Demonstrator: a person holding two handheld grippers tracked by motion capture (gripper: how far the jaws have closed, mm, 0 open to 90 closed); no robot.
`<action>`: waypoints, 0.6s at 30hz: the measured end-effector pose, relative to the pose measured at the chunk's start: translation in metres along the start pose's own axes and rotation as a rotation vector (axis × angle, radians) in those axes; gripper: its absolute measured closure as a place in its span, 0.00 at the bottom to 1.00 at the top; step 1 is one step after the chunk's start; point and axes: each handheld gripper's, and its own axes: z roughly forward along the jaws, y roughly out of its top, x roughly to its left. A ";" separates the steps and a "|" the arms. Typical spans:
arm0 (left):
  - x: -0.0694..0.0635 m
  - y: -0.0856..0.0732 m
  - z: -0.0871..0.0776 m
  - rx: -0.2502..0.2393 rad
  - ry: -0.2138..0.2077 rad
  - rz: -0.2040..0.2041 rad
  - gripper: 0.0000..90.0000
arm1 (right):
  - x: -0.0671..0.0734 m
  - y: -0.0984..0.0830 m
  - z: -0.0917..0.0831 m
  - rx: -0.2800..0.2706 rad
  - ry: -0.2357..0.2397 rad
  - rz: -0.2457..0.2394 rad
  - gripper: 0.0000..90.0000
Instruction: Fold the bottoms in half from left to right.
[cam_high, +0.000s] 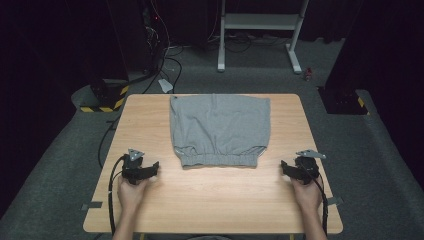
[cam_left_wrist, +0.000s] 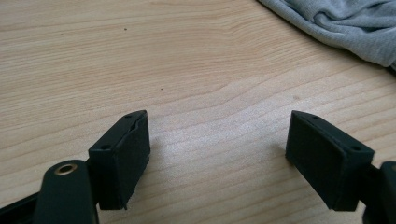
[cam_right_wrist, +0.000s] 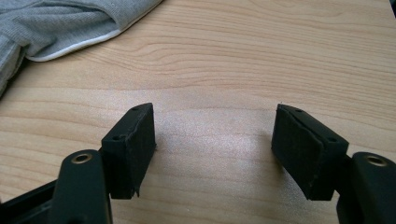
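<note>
While the pale wooden desk (cam_high: 215, 200) sits lit amid a dark room with grey carpet, grey shorts (cam_high: 220, 129) lie flat at its far middle. Left gripper (cam_high: 150, 170) and right gripper (cam_high: 287, 169) rest near the waistband corners, jaws spread wide, holding nothing.

The grey shorts (cam_left_wrist: 345, 25) run off the left gripper view's top right edge (likewise cropped in the other).

A light wooden worktop (cam_high: 215, 200) on grey carpet (cam_high: 60, 165); behind it a white metal frame (cam_high: 260, 30), tangled cables (cam_high: 160, 55)
</note>
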 end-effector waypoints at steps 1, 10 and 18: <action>0.000 0.000 0.000 0.000 0.000 0.000 0.24 | 0.000 0.000 0.000 0.000 0.000 0.000 0.34; 0.000 0.000 0.000 0.000 -0.003 0.004 0.24 | 0.000 0.000 0.000 0.000 0.000 0.000 0.34; 0.000 0.000 0.000 0.001 -0.005 0.007 0.24 | 0.000 0.000 0.000 0.000 -0.002 0.001 0.34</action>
